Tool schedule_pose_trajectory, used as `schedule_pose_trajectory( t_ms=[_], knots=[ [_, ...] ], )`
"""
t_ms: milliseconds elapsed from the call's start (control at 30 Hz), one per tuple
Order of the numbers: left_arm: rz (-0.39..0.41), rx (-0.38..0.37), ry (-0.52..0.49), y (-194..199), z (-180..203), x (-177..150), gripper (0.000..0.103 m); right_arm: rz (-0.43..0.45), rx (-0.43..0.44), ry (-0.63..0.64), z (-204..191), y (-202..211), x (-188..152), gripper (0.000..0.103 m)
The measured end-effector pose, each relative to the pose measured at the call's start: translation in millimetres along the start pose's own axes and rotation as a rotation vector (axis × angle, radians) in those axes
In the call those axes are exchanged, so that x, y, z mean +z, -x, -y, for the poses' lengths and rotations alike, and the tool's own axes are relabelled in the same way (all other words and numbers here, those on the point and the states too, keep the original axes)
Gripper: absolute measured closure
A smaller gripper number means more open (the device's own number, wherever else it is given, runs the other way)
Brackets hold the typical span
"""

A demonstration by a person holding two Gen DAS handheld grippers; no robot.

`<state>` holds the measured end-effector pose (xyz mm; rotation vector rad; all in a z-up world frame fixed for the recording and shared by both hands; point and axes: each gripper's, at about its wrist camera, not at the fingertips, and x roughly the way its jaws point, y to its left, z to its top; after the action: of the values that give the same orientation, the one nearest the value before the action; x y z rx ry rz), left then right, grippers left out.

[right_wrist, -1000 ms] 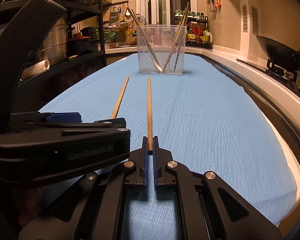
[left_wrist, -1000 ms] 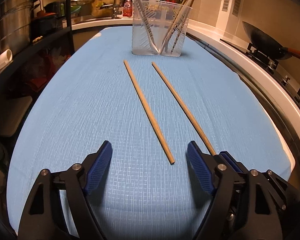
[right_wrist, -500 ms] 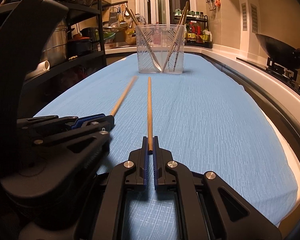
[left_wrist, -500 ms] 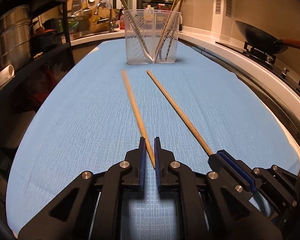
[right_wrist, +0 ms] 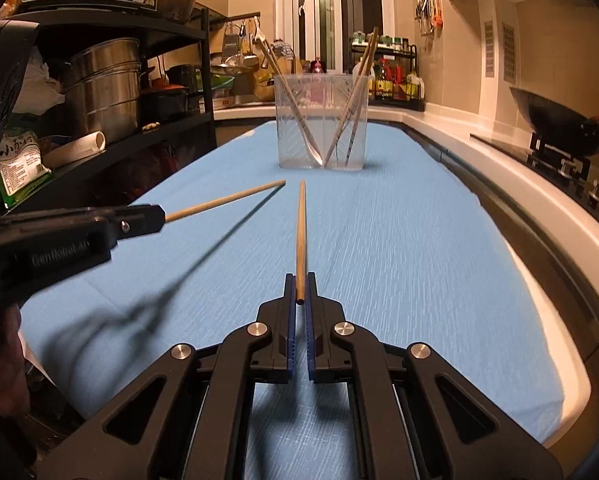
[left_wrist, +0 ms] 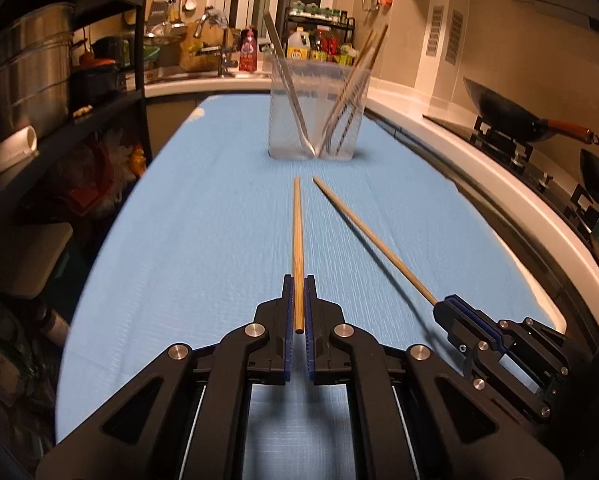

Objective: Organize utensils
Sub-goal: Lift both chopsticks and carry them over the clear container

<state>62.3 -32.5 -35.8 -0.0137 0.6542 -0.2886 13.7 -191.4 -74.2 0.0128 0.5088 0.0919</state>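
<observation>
Left black two-finger gripper [left_wrist: 298, 300], spread a second ago, now pinching one slender wooden chopstick [left_wrist: 298, 232] at centre frame. Right black two-finger gripper [right_wrist: 300, 296] still pinching the second wooden chopstick [right_wrist: 300, 232]. Both lifting clear of the blue cloth [left_wrist: 219, 220], likely heading toward the clear plastic utensil holder [left_wrist: 317, 112] at upper centre.

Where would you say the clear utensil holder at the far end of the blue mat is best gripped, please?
Probably by the near wall just under the open rim of the utensil holder, one finger inside and one outside, coming from above in the middle. It stands upright, looks too wide to straddle, and its utensils lean to either side. Both grippers are shut on chopsticks now.
</observation>
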Motion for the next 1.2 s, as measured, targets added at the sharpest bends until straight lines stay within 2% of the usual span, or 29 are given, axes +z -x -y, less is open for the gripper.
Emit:
schedule_pose_trajectory(
  t_ms=[200, 467, 733, 933, 1200],
  knots=[
    [0.085, 0.01, -0.016, 27.4, -4.8, 26.8, 0.098, 0.052, -0.006, 0.008, 0.8, 20.2, 21.9, 0.099],
    [0.136, 0.016, -0.048, 53.1, -4.7, 61.5, 0.098, 0.092, -0.028, 0.028, 7.5, 37.1, 58.0, 0.099],
    [0.122, -0.005, -0.048, 65.5, -13.4, 101.0, 0.098, 0.122, -0.042, 0.042, 21.4, 44.2, 100.3, 0.099],
    [0.083, -0.028, -0.048, 64.5, -20.0, 126.4, 0.098, 0.138, -0.04, 0.046, 28.6, 45.7, 134.0, 0.099],
    [0.046, -0.03, -0.093, 64.6, -15.8, 160.3, 0.098, 0.149, -0.019, 0.038, 37.8, 42.7, 183.9, 0.099]
  ],
)
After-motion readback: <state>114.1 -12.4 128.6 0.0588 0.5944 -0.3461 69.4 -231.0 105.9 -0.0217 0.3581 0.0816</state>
